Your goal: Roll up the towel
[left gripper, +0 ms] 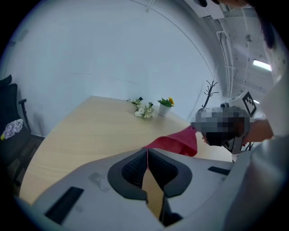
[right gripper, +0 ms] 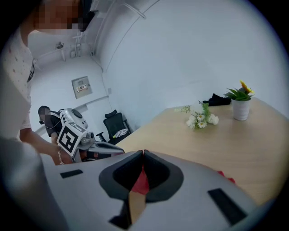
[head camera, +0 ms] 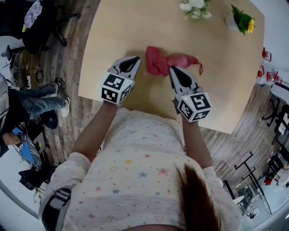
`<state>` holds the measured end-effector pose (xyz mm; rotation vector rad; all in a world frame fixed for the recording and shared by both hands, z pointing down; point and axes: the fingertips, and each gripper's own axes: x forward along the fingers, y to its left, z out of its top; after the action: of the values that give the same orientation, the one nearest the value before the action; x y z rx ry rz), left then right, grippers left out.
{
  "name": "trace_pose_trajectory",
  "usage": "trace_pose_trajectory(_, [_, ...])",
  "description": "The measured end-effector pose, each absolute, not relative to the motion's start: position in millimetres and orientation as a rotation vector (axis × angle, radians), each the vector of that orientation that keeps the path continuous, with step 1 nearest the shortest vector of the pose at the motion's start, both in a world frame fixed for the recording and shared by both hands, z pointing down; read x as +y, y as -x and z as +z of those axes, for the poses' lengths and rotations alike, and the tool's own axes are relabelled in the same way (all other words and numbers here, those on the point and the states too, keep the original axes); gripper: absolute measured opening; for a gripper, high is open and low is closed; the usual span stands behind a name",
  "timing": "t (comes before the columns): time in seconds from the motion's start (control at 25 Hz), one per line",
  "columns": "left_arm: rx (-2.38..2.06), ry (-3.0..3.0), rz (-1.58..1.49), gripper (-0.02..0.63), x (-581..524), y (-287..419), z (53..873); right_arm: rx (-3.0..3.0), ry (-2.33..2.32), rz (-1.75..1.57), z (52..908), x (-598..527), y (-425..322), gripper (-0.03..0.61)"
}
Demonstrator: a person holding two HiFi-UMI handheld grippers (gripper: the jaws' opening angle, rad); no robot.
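Fingers of the left gripper are pressed together, and a thin red line of the towel shows right between their tips. So the left gripper is pinching an edge of the towel. The right gripper has its fingers together at the tips too, and red towel sits in the little gap just behind them. It is holding the towel as well.

From the head view, the towel is a red, scrunched-up bunch on the light wooden table, near the middle. It lies between the two grippers. The left gripper touches its left end and the right gripper touches its near side. A thin bit of towel sticks out to the right and hangs down a little at the end.

Each gripper has a cube with black and white squares on it, one on the left and one on the right. The person wears a pale top with small stars, and both arms reach out over the near edge of the table.

At the far side of the table are some small white flowers and a white pot with a green plant and a yellow flower. They are well apart from the towel. A black chair stands on the floor past the table.
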<state>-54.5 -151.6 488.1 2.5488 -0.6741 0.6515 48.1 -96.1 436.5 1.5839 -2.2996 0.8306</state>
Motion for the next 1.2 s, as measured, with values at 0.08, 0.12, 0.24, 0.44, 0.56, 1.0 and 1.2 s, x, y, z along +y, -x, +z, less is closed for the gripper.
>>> trace_pose_trajectory(0.08, [-0.637, -2.547, 0.674, 0.017, -144.5, 50.2, 493.0, -2.3, -1.592, 0.787, 425.3, -99.6, -52.0, 0.009])
trace_pose_trajectory(0.12, [-0.623, -2.558, 0.678, 0.017, -141.9, 47.7, 493.0, -2.302, -1.594, 0.767, 419.3, -101.3, -53.7, 0.009])
trace_pose_trajectory(0.24, [-0.572, -2.607, 0.675, 0.018, -137.5, 37.4, 488.3, -2.32, -1.589, 0.715, 399.7, -106.5, -58.1, 0.009])
trace_pose_trajectory(0.44, [-0.486, -2.664, 0.635, 0.091, -137.0, 20.3, 475.9, -2.351, -1.607, 0.627, 363.4, -115.7, -65.3, 0.009])
trace_pose_trajectory(0.56, [-0.428, -2.675, 0.578, 0.149, -133.4, 13.5, 465.1, -2.377, -1.642, 0.567, 341.3, -124.1, -70.3, 0.009])
trace_pose_trajectory(1.0, [-0.17, -2.704, 0.394, 0.206, -108.4, -21.6, 421.0, -2.417, -1.705, 0.382, 287.2, -142.3, -79.6, 0.009])
trace_pose_trajectory(1.2, [-0.21, -2.713, 0.311, 0.207, -118.0, -26.6, 402.6, -2.434, -1.704, 0.381, 283.1, -145.4, -76.1, 0.009])
